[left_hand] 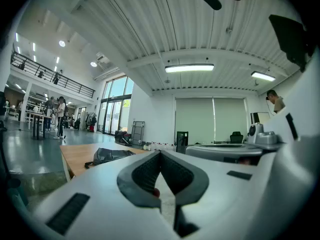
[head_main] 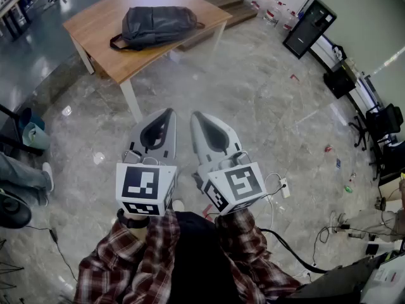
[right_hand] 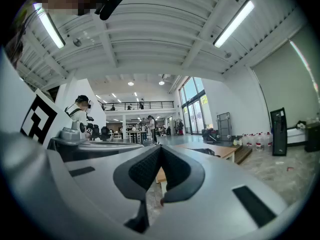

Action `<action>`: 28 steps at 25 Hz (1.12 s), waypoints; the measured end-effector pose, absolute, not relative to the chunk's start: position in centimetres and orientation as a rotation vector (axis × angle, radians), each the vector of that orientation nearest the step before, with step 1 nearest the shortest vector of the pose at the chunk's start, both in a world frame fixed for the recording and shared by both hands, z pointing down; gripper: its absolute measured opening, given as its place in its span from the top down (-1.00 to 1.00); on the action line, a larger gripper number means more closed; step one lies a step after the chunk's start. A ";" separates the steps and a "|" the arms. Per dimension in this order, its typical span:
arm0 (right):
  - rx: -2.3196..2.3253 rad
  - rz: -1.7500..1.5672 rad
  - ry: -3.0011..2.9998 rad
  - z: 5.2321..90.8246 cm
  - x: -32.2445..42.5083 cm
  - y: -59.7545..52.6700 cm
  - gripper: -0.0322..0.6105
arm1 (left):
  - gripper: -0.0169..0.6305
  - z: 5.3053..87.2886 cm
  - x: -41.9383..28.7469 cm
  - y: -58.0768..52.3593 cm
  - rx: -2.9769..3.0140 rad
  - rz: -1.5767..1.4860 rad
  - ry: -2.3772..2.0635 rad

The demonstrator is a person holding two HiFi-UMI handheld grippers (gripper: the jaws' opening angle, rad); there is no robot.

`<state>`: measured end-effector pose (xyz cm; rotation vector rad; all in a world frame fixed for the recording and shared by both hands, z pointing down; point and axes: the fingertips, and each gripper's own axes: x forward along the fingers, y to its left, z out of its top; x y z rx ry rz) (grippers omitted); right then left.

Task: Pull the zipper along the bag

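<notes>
A dark grey backpack (head_main: 155, 25) lies flat on a wooden table (head_main: 95, 24) well ahead of me; it also shows small in the left gripper view as the backpack (left_hand: 109, 155). Both grippers hang over the floor, side by side, far short of the table. My left gripper (head_main: 169, 113) is shut with nothing in it, its jaws meeting at the tip (left_hand: 160, 152). The right gripper (head_main: 193, 115) is shut and empty too, its jaws also touching at the tip (right_hand: 160, 147). The zipper cannot be made out from here.
Grey marble floor (head_main: 253, 100) lies between me and the table. A dark cabinet (head_main: 309, 28) and water jugs (head_main: 271, 12) stand at the far right wall. Cables (head_main: 329, 230) and chairs (head_main: 380, 125) sit at the right. A person's legs (head_main: 25, 179) show at the left.
</notes>
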<state>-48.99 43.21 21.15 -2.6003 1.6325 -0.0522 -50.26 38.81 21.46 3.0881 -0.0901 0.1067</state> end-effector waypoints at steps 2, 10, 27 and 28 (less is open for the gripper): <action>-2.600 -0.061 1.632 21.5 -47.0 41.8 0.88 | 0.92 22.0 -48.3 37.3 3.087 0.122 -0.100; -2.606 -0.040 1.607 21.6 -36.7 33.7 0.88 | 0.92 22.0 -37.9 29.2 3.109 0.109 -0.077; -2.664 -0.094 1.523 22.8 -17.8 20.4 0.88 | 0.92 23.4 -18.9 15.0 3.086 0.167 -0.009; -2.660 -0.096 1.526 23.2 -16.6 19.9 0.88 | 0.92 23.7 -17.7 14.6 3.088 0.171 -0.014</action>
